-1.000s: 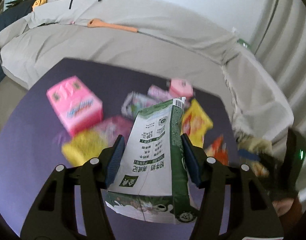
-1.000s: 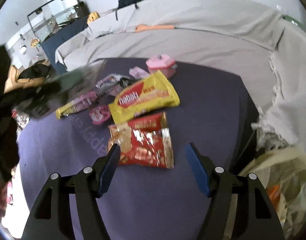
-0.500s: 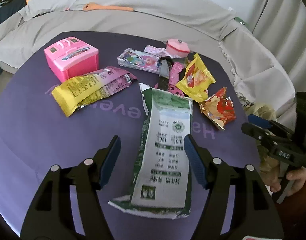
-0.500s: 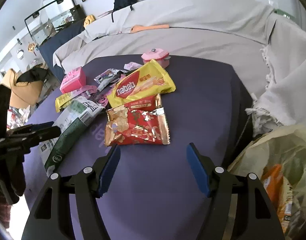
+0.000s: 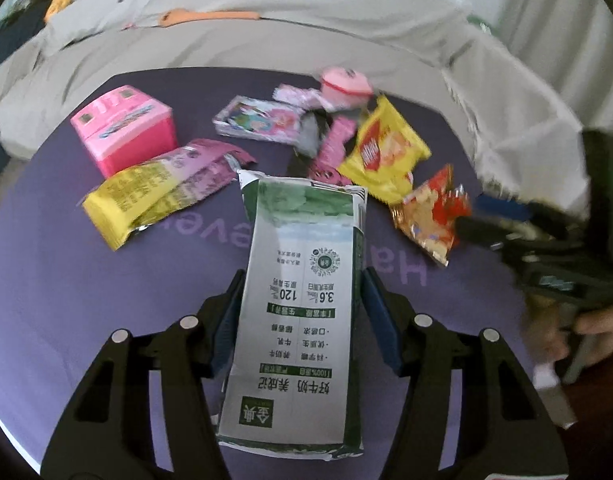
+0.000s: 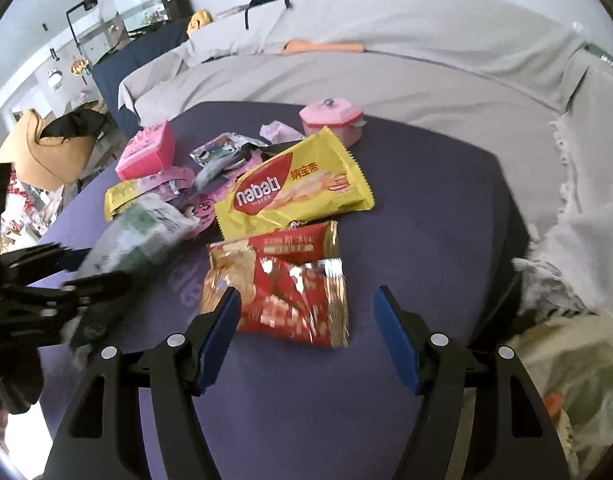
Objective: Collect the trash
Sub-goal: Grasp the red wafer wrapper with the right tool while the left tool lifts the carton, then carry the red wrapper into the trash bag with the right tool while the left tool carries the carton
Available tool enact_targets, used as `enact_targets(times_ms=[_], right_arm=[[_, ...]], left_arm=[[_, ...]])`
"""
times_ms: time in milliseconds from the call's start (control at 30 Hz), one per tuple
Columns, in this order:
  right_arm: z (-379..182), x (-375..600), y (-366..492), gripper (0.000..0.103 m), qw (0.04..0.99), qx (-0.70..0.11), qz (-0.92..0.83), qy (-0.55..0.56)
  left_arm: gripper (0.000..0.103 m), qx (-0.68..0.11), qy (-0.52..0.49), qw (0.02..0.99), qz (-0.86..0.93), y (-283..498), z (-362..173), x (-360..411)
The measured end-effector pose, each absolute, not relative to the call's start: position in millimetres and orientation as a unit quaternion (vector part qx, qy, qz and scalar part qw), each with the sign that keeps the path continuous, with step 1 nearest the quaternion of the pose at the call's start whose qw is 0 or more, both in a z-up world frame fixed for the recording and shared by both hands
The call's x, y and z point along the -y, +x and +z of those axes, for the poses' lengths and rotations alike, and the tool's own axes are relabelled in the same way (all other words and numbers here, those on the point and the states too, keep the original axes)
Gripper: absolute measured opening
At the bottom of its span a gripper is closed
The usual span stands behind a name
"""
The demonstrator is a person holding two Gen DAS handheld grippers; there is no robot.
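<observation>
My left gripper [image 5: 302, 300] is shut on a green and white milk carton [image 5: 302, 300], its blue pads pressing both sides; the carton shows blurred in the right wrist view [image 6: 134, 236]. My right gripper [image 6: 306, 312] is open and empty just above a red snack packet [image 6: 282, 288], with a yellow Nabati wafer packet [image 6: 294, 192] beyond it. The red packet [image 5: 434, 216] and the yellow packet [image 5: 386, 156] also show in the left wrist view, right of the carton. A yellow and purple wrapper [image 5: 158, 192] lies to the carton's left.
A pink toy box [image 5: 126, 132], a pink pot [image 6: 332, 120] and several small wrappers [image 5: 262, 120] lie on the purple table [image 6: 446, 208]. A plastic trash bag [image 6: 566, 380] hangs at the table's right edge. A grey-covered sofa [image 6: 386, 72] wraps behind.
Half a second ago the carton lay between my open left fingers; now the left fingers have closed on its sides. The right gripper has moved closer to the red packet.
</observation>
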State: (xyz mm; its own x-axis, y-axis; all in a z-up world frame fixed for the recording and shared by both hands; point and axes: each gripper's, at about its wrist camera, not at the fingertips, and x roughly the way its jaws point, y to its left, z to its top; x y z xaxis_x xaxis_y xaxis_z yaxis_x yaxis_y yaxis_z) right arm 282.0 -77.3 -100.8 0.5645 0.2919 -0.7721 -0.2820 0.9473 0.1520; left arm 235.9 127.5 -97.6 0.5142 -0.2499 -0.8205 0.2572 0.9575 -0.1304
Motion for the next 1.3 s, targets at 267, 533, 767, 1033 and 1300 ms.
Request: enact_targets(times_ms=[267, 533, 767, 1033, 1300], right_arm=[[-106.6, 60.9, 289.1, 0.029, 0.877, -0.445, 0.178, -0.027], [-78.3, 87.8, 258.3, 0.015, 0.886, -0.418, 0.2, -0.01], [-40.9, 119.9, 226.3, 0.014, 0.905, -0.383, 0.185, -0.005], [0.0, 160.0, 196.8, 0.014, 0.928, -0.342, 0.149, 0.001], [22.4, 206.2, 162.4, 0.014, 0.945, -0.307, 0.107, 0.023]], left_arm=[[0.054, -0.431, -0.041, 0.894, -0.117, 215.7, -74.9, -143.4], [0.054, -0.414, -0.088, 0.901, -0.096, 191.2, -64.1, -134.8], [0.054, -0.386, -0.108, 0.91, -0.108, 168.5, -38.4, -123.2], [0.054, -0.346, -0.095, 0.925, -0.125, 149.3, 0.5, -95.6], [0.054, -0.327, -0.076, 0.926, -0.174, 141.9, 16.8, -52.0]])
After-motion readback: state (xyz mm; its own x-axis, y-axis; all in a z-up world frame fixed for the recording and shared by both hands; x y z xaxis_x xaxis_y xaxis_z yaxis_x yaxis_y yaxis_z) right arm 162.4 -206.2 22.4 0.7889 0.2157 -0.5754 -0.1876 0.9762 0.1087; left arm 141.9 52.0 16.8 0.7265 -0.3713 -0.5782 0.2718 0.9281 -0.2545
